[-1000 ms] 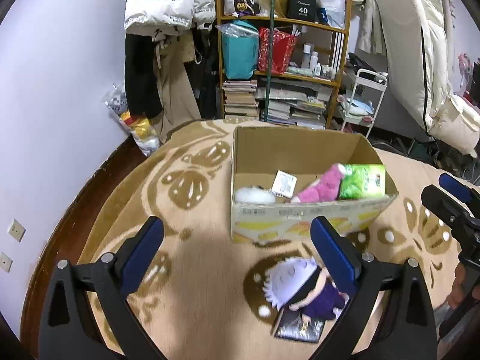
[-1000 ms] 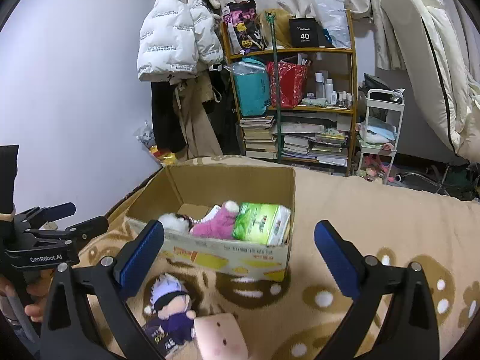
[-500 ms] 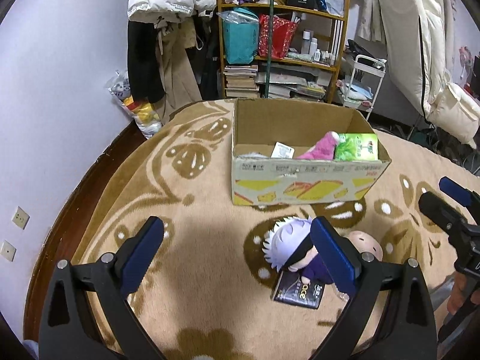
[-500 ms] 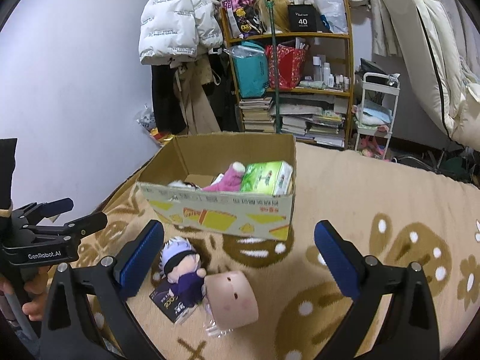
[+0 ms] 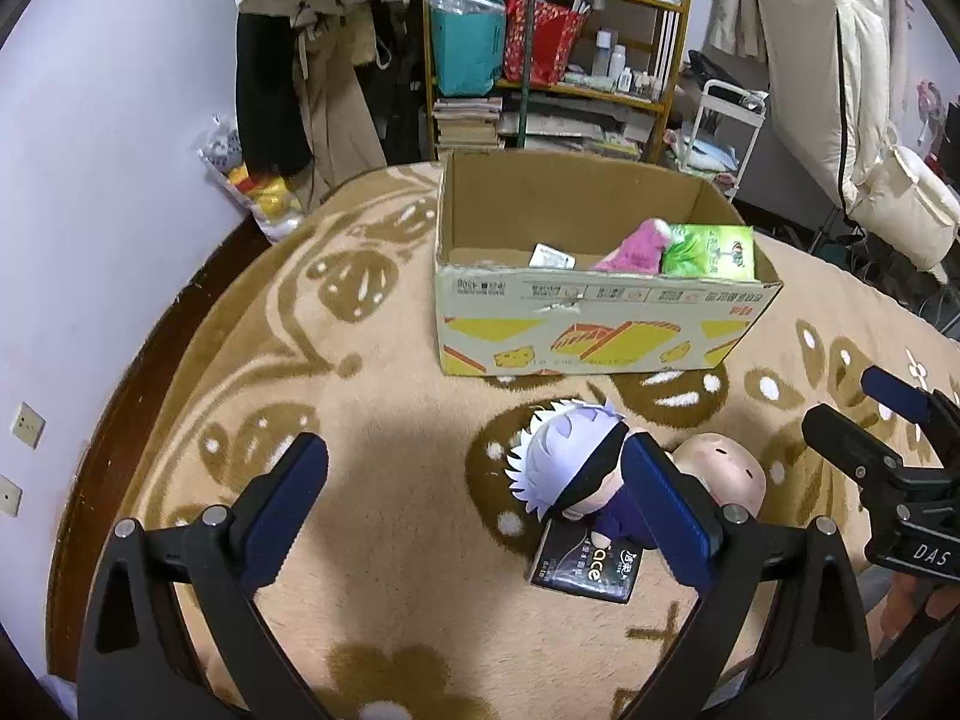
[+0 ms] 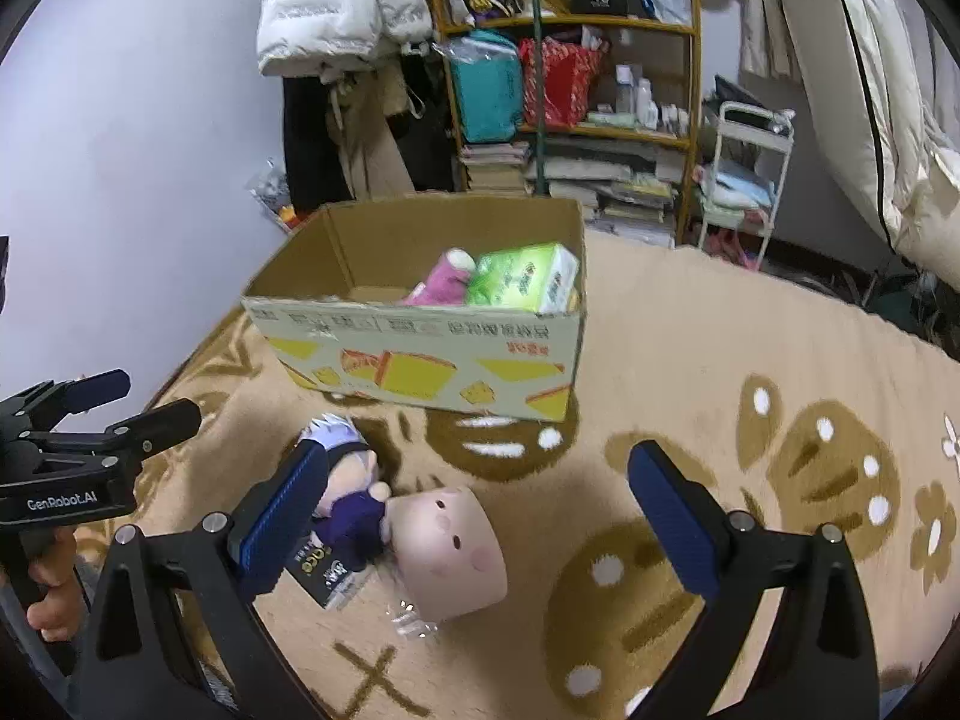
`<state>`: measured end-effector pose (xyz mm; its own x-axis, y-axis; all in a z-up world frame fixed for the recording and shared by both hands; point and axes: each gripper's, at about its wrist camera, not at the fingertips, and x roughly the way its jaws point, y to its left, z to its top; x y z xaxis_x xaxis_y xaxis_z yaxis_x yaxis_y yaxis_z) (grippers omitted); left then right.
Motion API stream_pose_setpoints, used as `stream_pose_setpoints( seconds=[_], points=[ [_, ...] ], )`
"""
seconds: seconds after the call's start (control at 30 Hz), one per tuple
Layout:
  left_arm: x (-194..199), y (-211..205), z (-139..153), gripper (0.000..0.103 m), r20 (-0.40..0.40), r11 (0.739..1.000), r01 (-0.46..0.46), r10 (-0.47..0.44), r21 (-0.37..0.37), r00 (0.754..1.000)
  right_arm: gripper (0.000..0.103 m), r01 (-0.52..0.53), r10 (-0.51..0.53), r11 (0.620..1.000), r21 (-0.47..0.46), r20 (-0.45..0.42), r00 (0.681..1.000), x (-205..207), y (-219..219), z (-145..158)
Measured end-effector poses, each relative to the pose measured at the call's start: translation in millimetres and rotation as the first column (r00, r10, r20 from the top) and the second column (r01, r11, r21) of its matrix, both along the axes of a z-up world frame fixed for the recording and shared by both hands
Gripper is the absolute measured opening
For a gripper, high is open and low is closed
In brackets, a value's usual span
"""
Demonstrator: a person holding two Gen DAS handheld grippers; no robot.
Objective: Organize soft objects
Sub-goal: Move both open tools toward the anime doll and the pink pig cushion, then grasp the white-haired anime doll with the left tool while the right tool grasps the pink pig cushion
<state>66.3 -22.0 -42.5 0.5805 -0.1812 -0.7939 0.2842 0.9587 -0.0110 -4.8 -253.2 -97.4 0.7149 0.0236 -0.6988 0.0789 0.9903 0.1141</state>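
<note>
Beige patterned carpet [image 5: 390,480] fills the lower frame; the cardboard box [image 5: 588,324] sits at centre, already holding a pink toy [image 5: 636,243] and green tissue pack [image 5: 711,249]. Three items lie before it, touching: white-haired doll [image 5: 570,462], pink round plush [image 6: 450,546], dark tissue pack [image 5: 585,564]. Both grippers are spread wide, holding nothing. Right gripper [image 6: 474,516] frames the plush; a squeeze across its middle is advised. Left gripper [image 5: 474,504] hangs left of the doll.

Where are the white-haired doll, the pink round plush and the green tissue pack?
white-haired doll [image 5: 561,459], left wrist view, on its hair.
pink round plush [image 6: 447,543], right wrist view, on its face.
green tissue pack [image 6: 519,279], right wrist view, top face.
</note>
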Motion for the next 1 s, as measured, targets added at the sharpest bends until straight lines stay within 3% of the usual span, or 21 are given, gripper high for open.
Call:
stream_pose_setpoints(
  seconds=[0.4, 0.73, 1.0],
  points=[
    [20, -22, -32, 0.097, -0.088, 0.999, 0.03, -0.028, 0.017, 0.996, 0.096, 0.022, -0.012, 0.998, 0.057, -0.167, 0.986, 23, -9, -36],
    [37, -42, -54, 0.097, -0.15, 0.998, 0.06, -0.06, -0.003, 0.987, 0.095, 0.006, 0.007, 0.999, 0.049, -0.26, 0.966, 36, -5, -59],
    [47, -58, -70, 0.097, -0.195, 0.995, 0.1, -0.098, 0.001, 0.976, 0.092, -0.014, 0.041, 0.996, 0.092, -0.3, 0.953, 42, -7, -71]
  ],
)
